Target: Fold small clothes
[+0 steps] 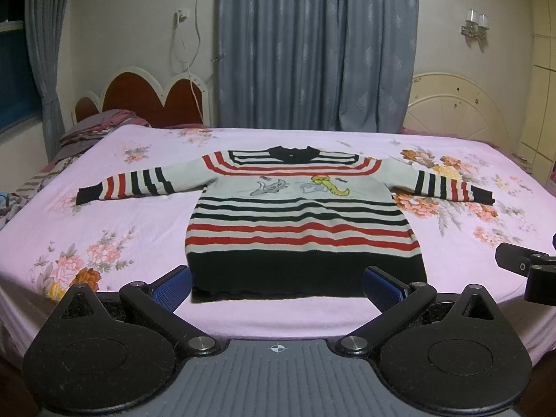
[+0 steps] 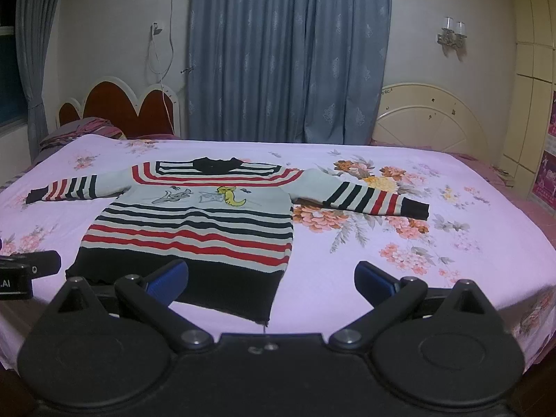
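A striped sweater (image 1: 299, 215) is spread flat on a floral pink bed sheet (image 1: 139, 215), front up, both sleeves stretched sideways and its black hem nearest the cameras. The left gripper (image 1: 277, 283) is held wide open just short of the hem, centred on it, with nothing between its blue pads (image 1: 173, 286). The right gripper (image 2: 271, 279) is likewise spread wide and empty, set towards the sweater's right hem corner; whether its left pad touches the cloth cannot be told. Only the right view shows posters (image 2: 549, 146) on the far wall. A pile of bedding (image 1: 100, 125) by the red headboard (image 1: 139, 95) is seen more fully in the left view.
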`<action>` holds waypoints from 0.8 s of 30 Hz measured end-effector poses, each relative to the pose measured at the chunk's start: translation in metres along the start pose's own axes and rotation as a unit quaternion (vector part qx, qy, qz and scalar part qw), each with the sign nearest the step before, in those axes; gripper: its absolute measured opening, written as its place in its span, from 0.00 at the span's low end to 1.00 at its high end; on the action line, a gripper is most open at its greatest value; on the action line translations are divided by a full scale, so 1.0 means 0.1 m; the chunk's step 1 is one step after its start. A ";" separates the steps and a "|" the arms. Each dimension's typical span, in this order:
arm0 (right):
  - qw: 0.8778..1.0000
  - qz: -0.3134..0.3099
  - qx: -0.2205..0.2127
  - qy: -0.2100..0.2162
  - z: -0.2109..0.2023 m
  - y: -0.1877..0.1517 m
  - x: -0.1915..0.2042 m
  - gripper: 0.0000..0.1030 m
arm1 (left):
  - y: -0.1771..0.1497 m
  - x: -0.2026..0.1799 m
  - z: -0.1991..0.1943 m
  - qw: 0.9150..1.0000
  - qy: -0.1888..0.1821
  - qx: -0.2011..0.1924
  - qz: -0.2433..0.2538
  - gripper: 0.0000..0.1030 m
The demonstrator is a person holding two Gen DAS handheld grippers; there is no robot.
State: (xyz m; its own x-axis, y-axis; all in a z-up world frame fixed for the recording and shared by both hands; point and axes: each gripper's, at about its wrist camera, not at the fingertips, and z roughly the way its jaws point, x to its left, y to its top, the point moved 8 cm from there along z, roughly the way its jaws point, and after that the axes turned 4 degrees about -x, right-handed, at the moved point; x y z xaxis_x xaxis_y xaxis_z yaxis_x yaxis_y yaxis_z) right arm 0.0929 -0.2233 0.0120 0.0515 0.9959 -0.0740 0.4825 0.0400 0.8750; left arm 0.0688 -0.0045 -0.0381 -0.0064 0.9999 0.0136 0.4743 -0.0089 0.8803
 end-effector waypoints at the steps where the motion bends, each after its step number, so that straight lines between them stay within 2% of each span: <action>1: 1.000 0.000 0.000 0.000 0.00 0.01 0.00 0.99 | 0.00 0.00 0.00 1.000 0.001 0.000 0.000 1.00; 24: 1.000 -0.002 0.000 -0.002 0.01 0.00 0.01 0.99 | -0.09 0.03 0.01 1.000 -0.002 0.003 -0.004 1.00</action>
State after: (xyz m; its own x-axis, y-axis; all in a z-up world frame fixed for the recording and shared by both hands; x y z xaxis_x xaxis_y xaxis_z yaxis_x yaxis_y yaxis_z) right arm 0.0934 -0.2223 0.0114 0.0531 0.9954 -0.0802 0.4835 0.0446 0.8742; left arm 0.0655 -0.0019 -0.0468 -0.0071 1.0000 0.0052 0.4800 -0.0012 0.8773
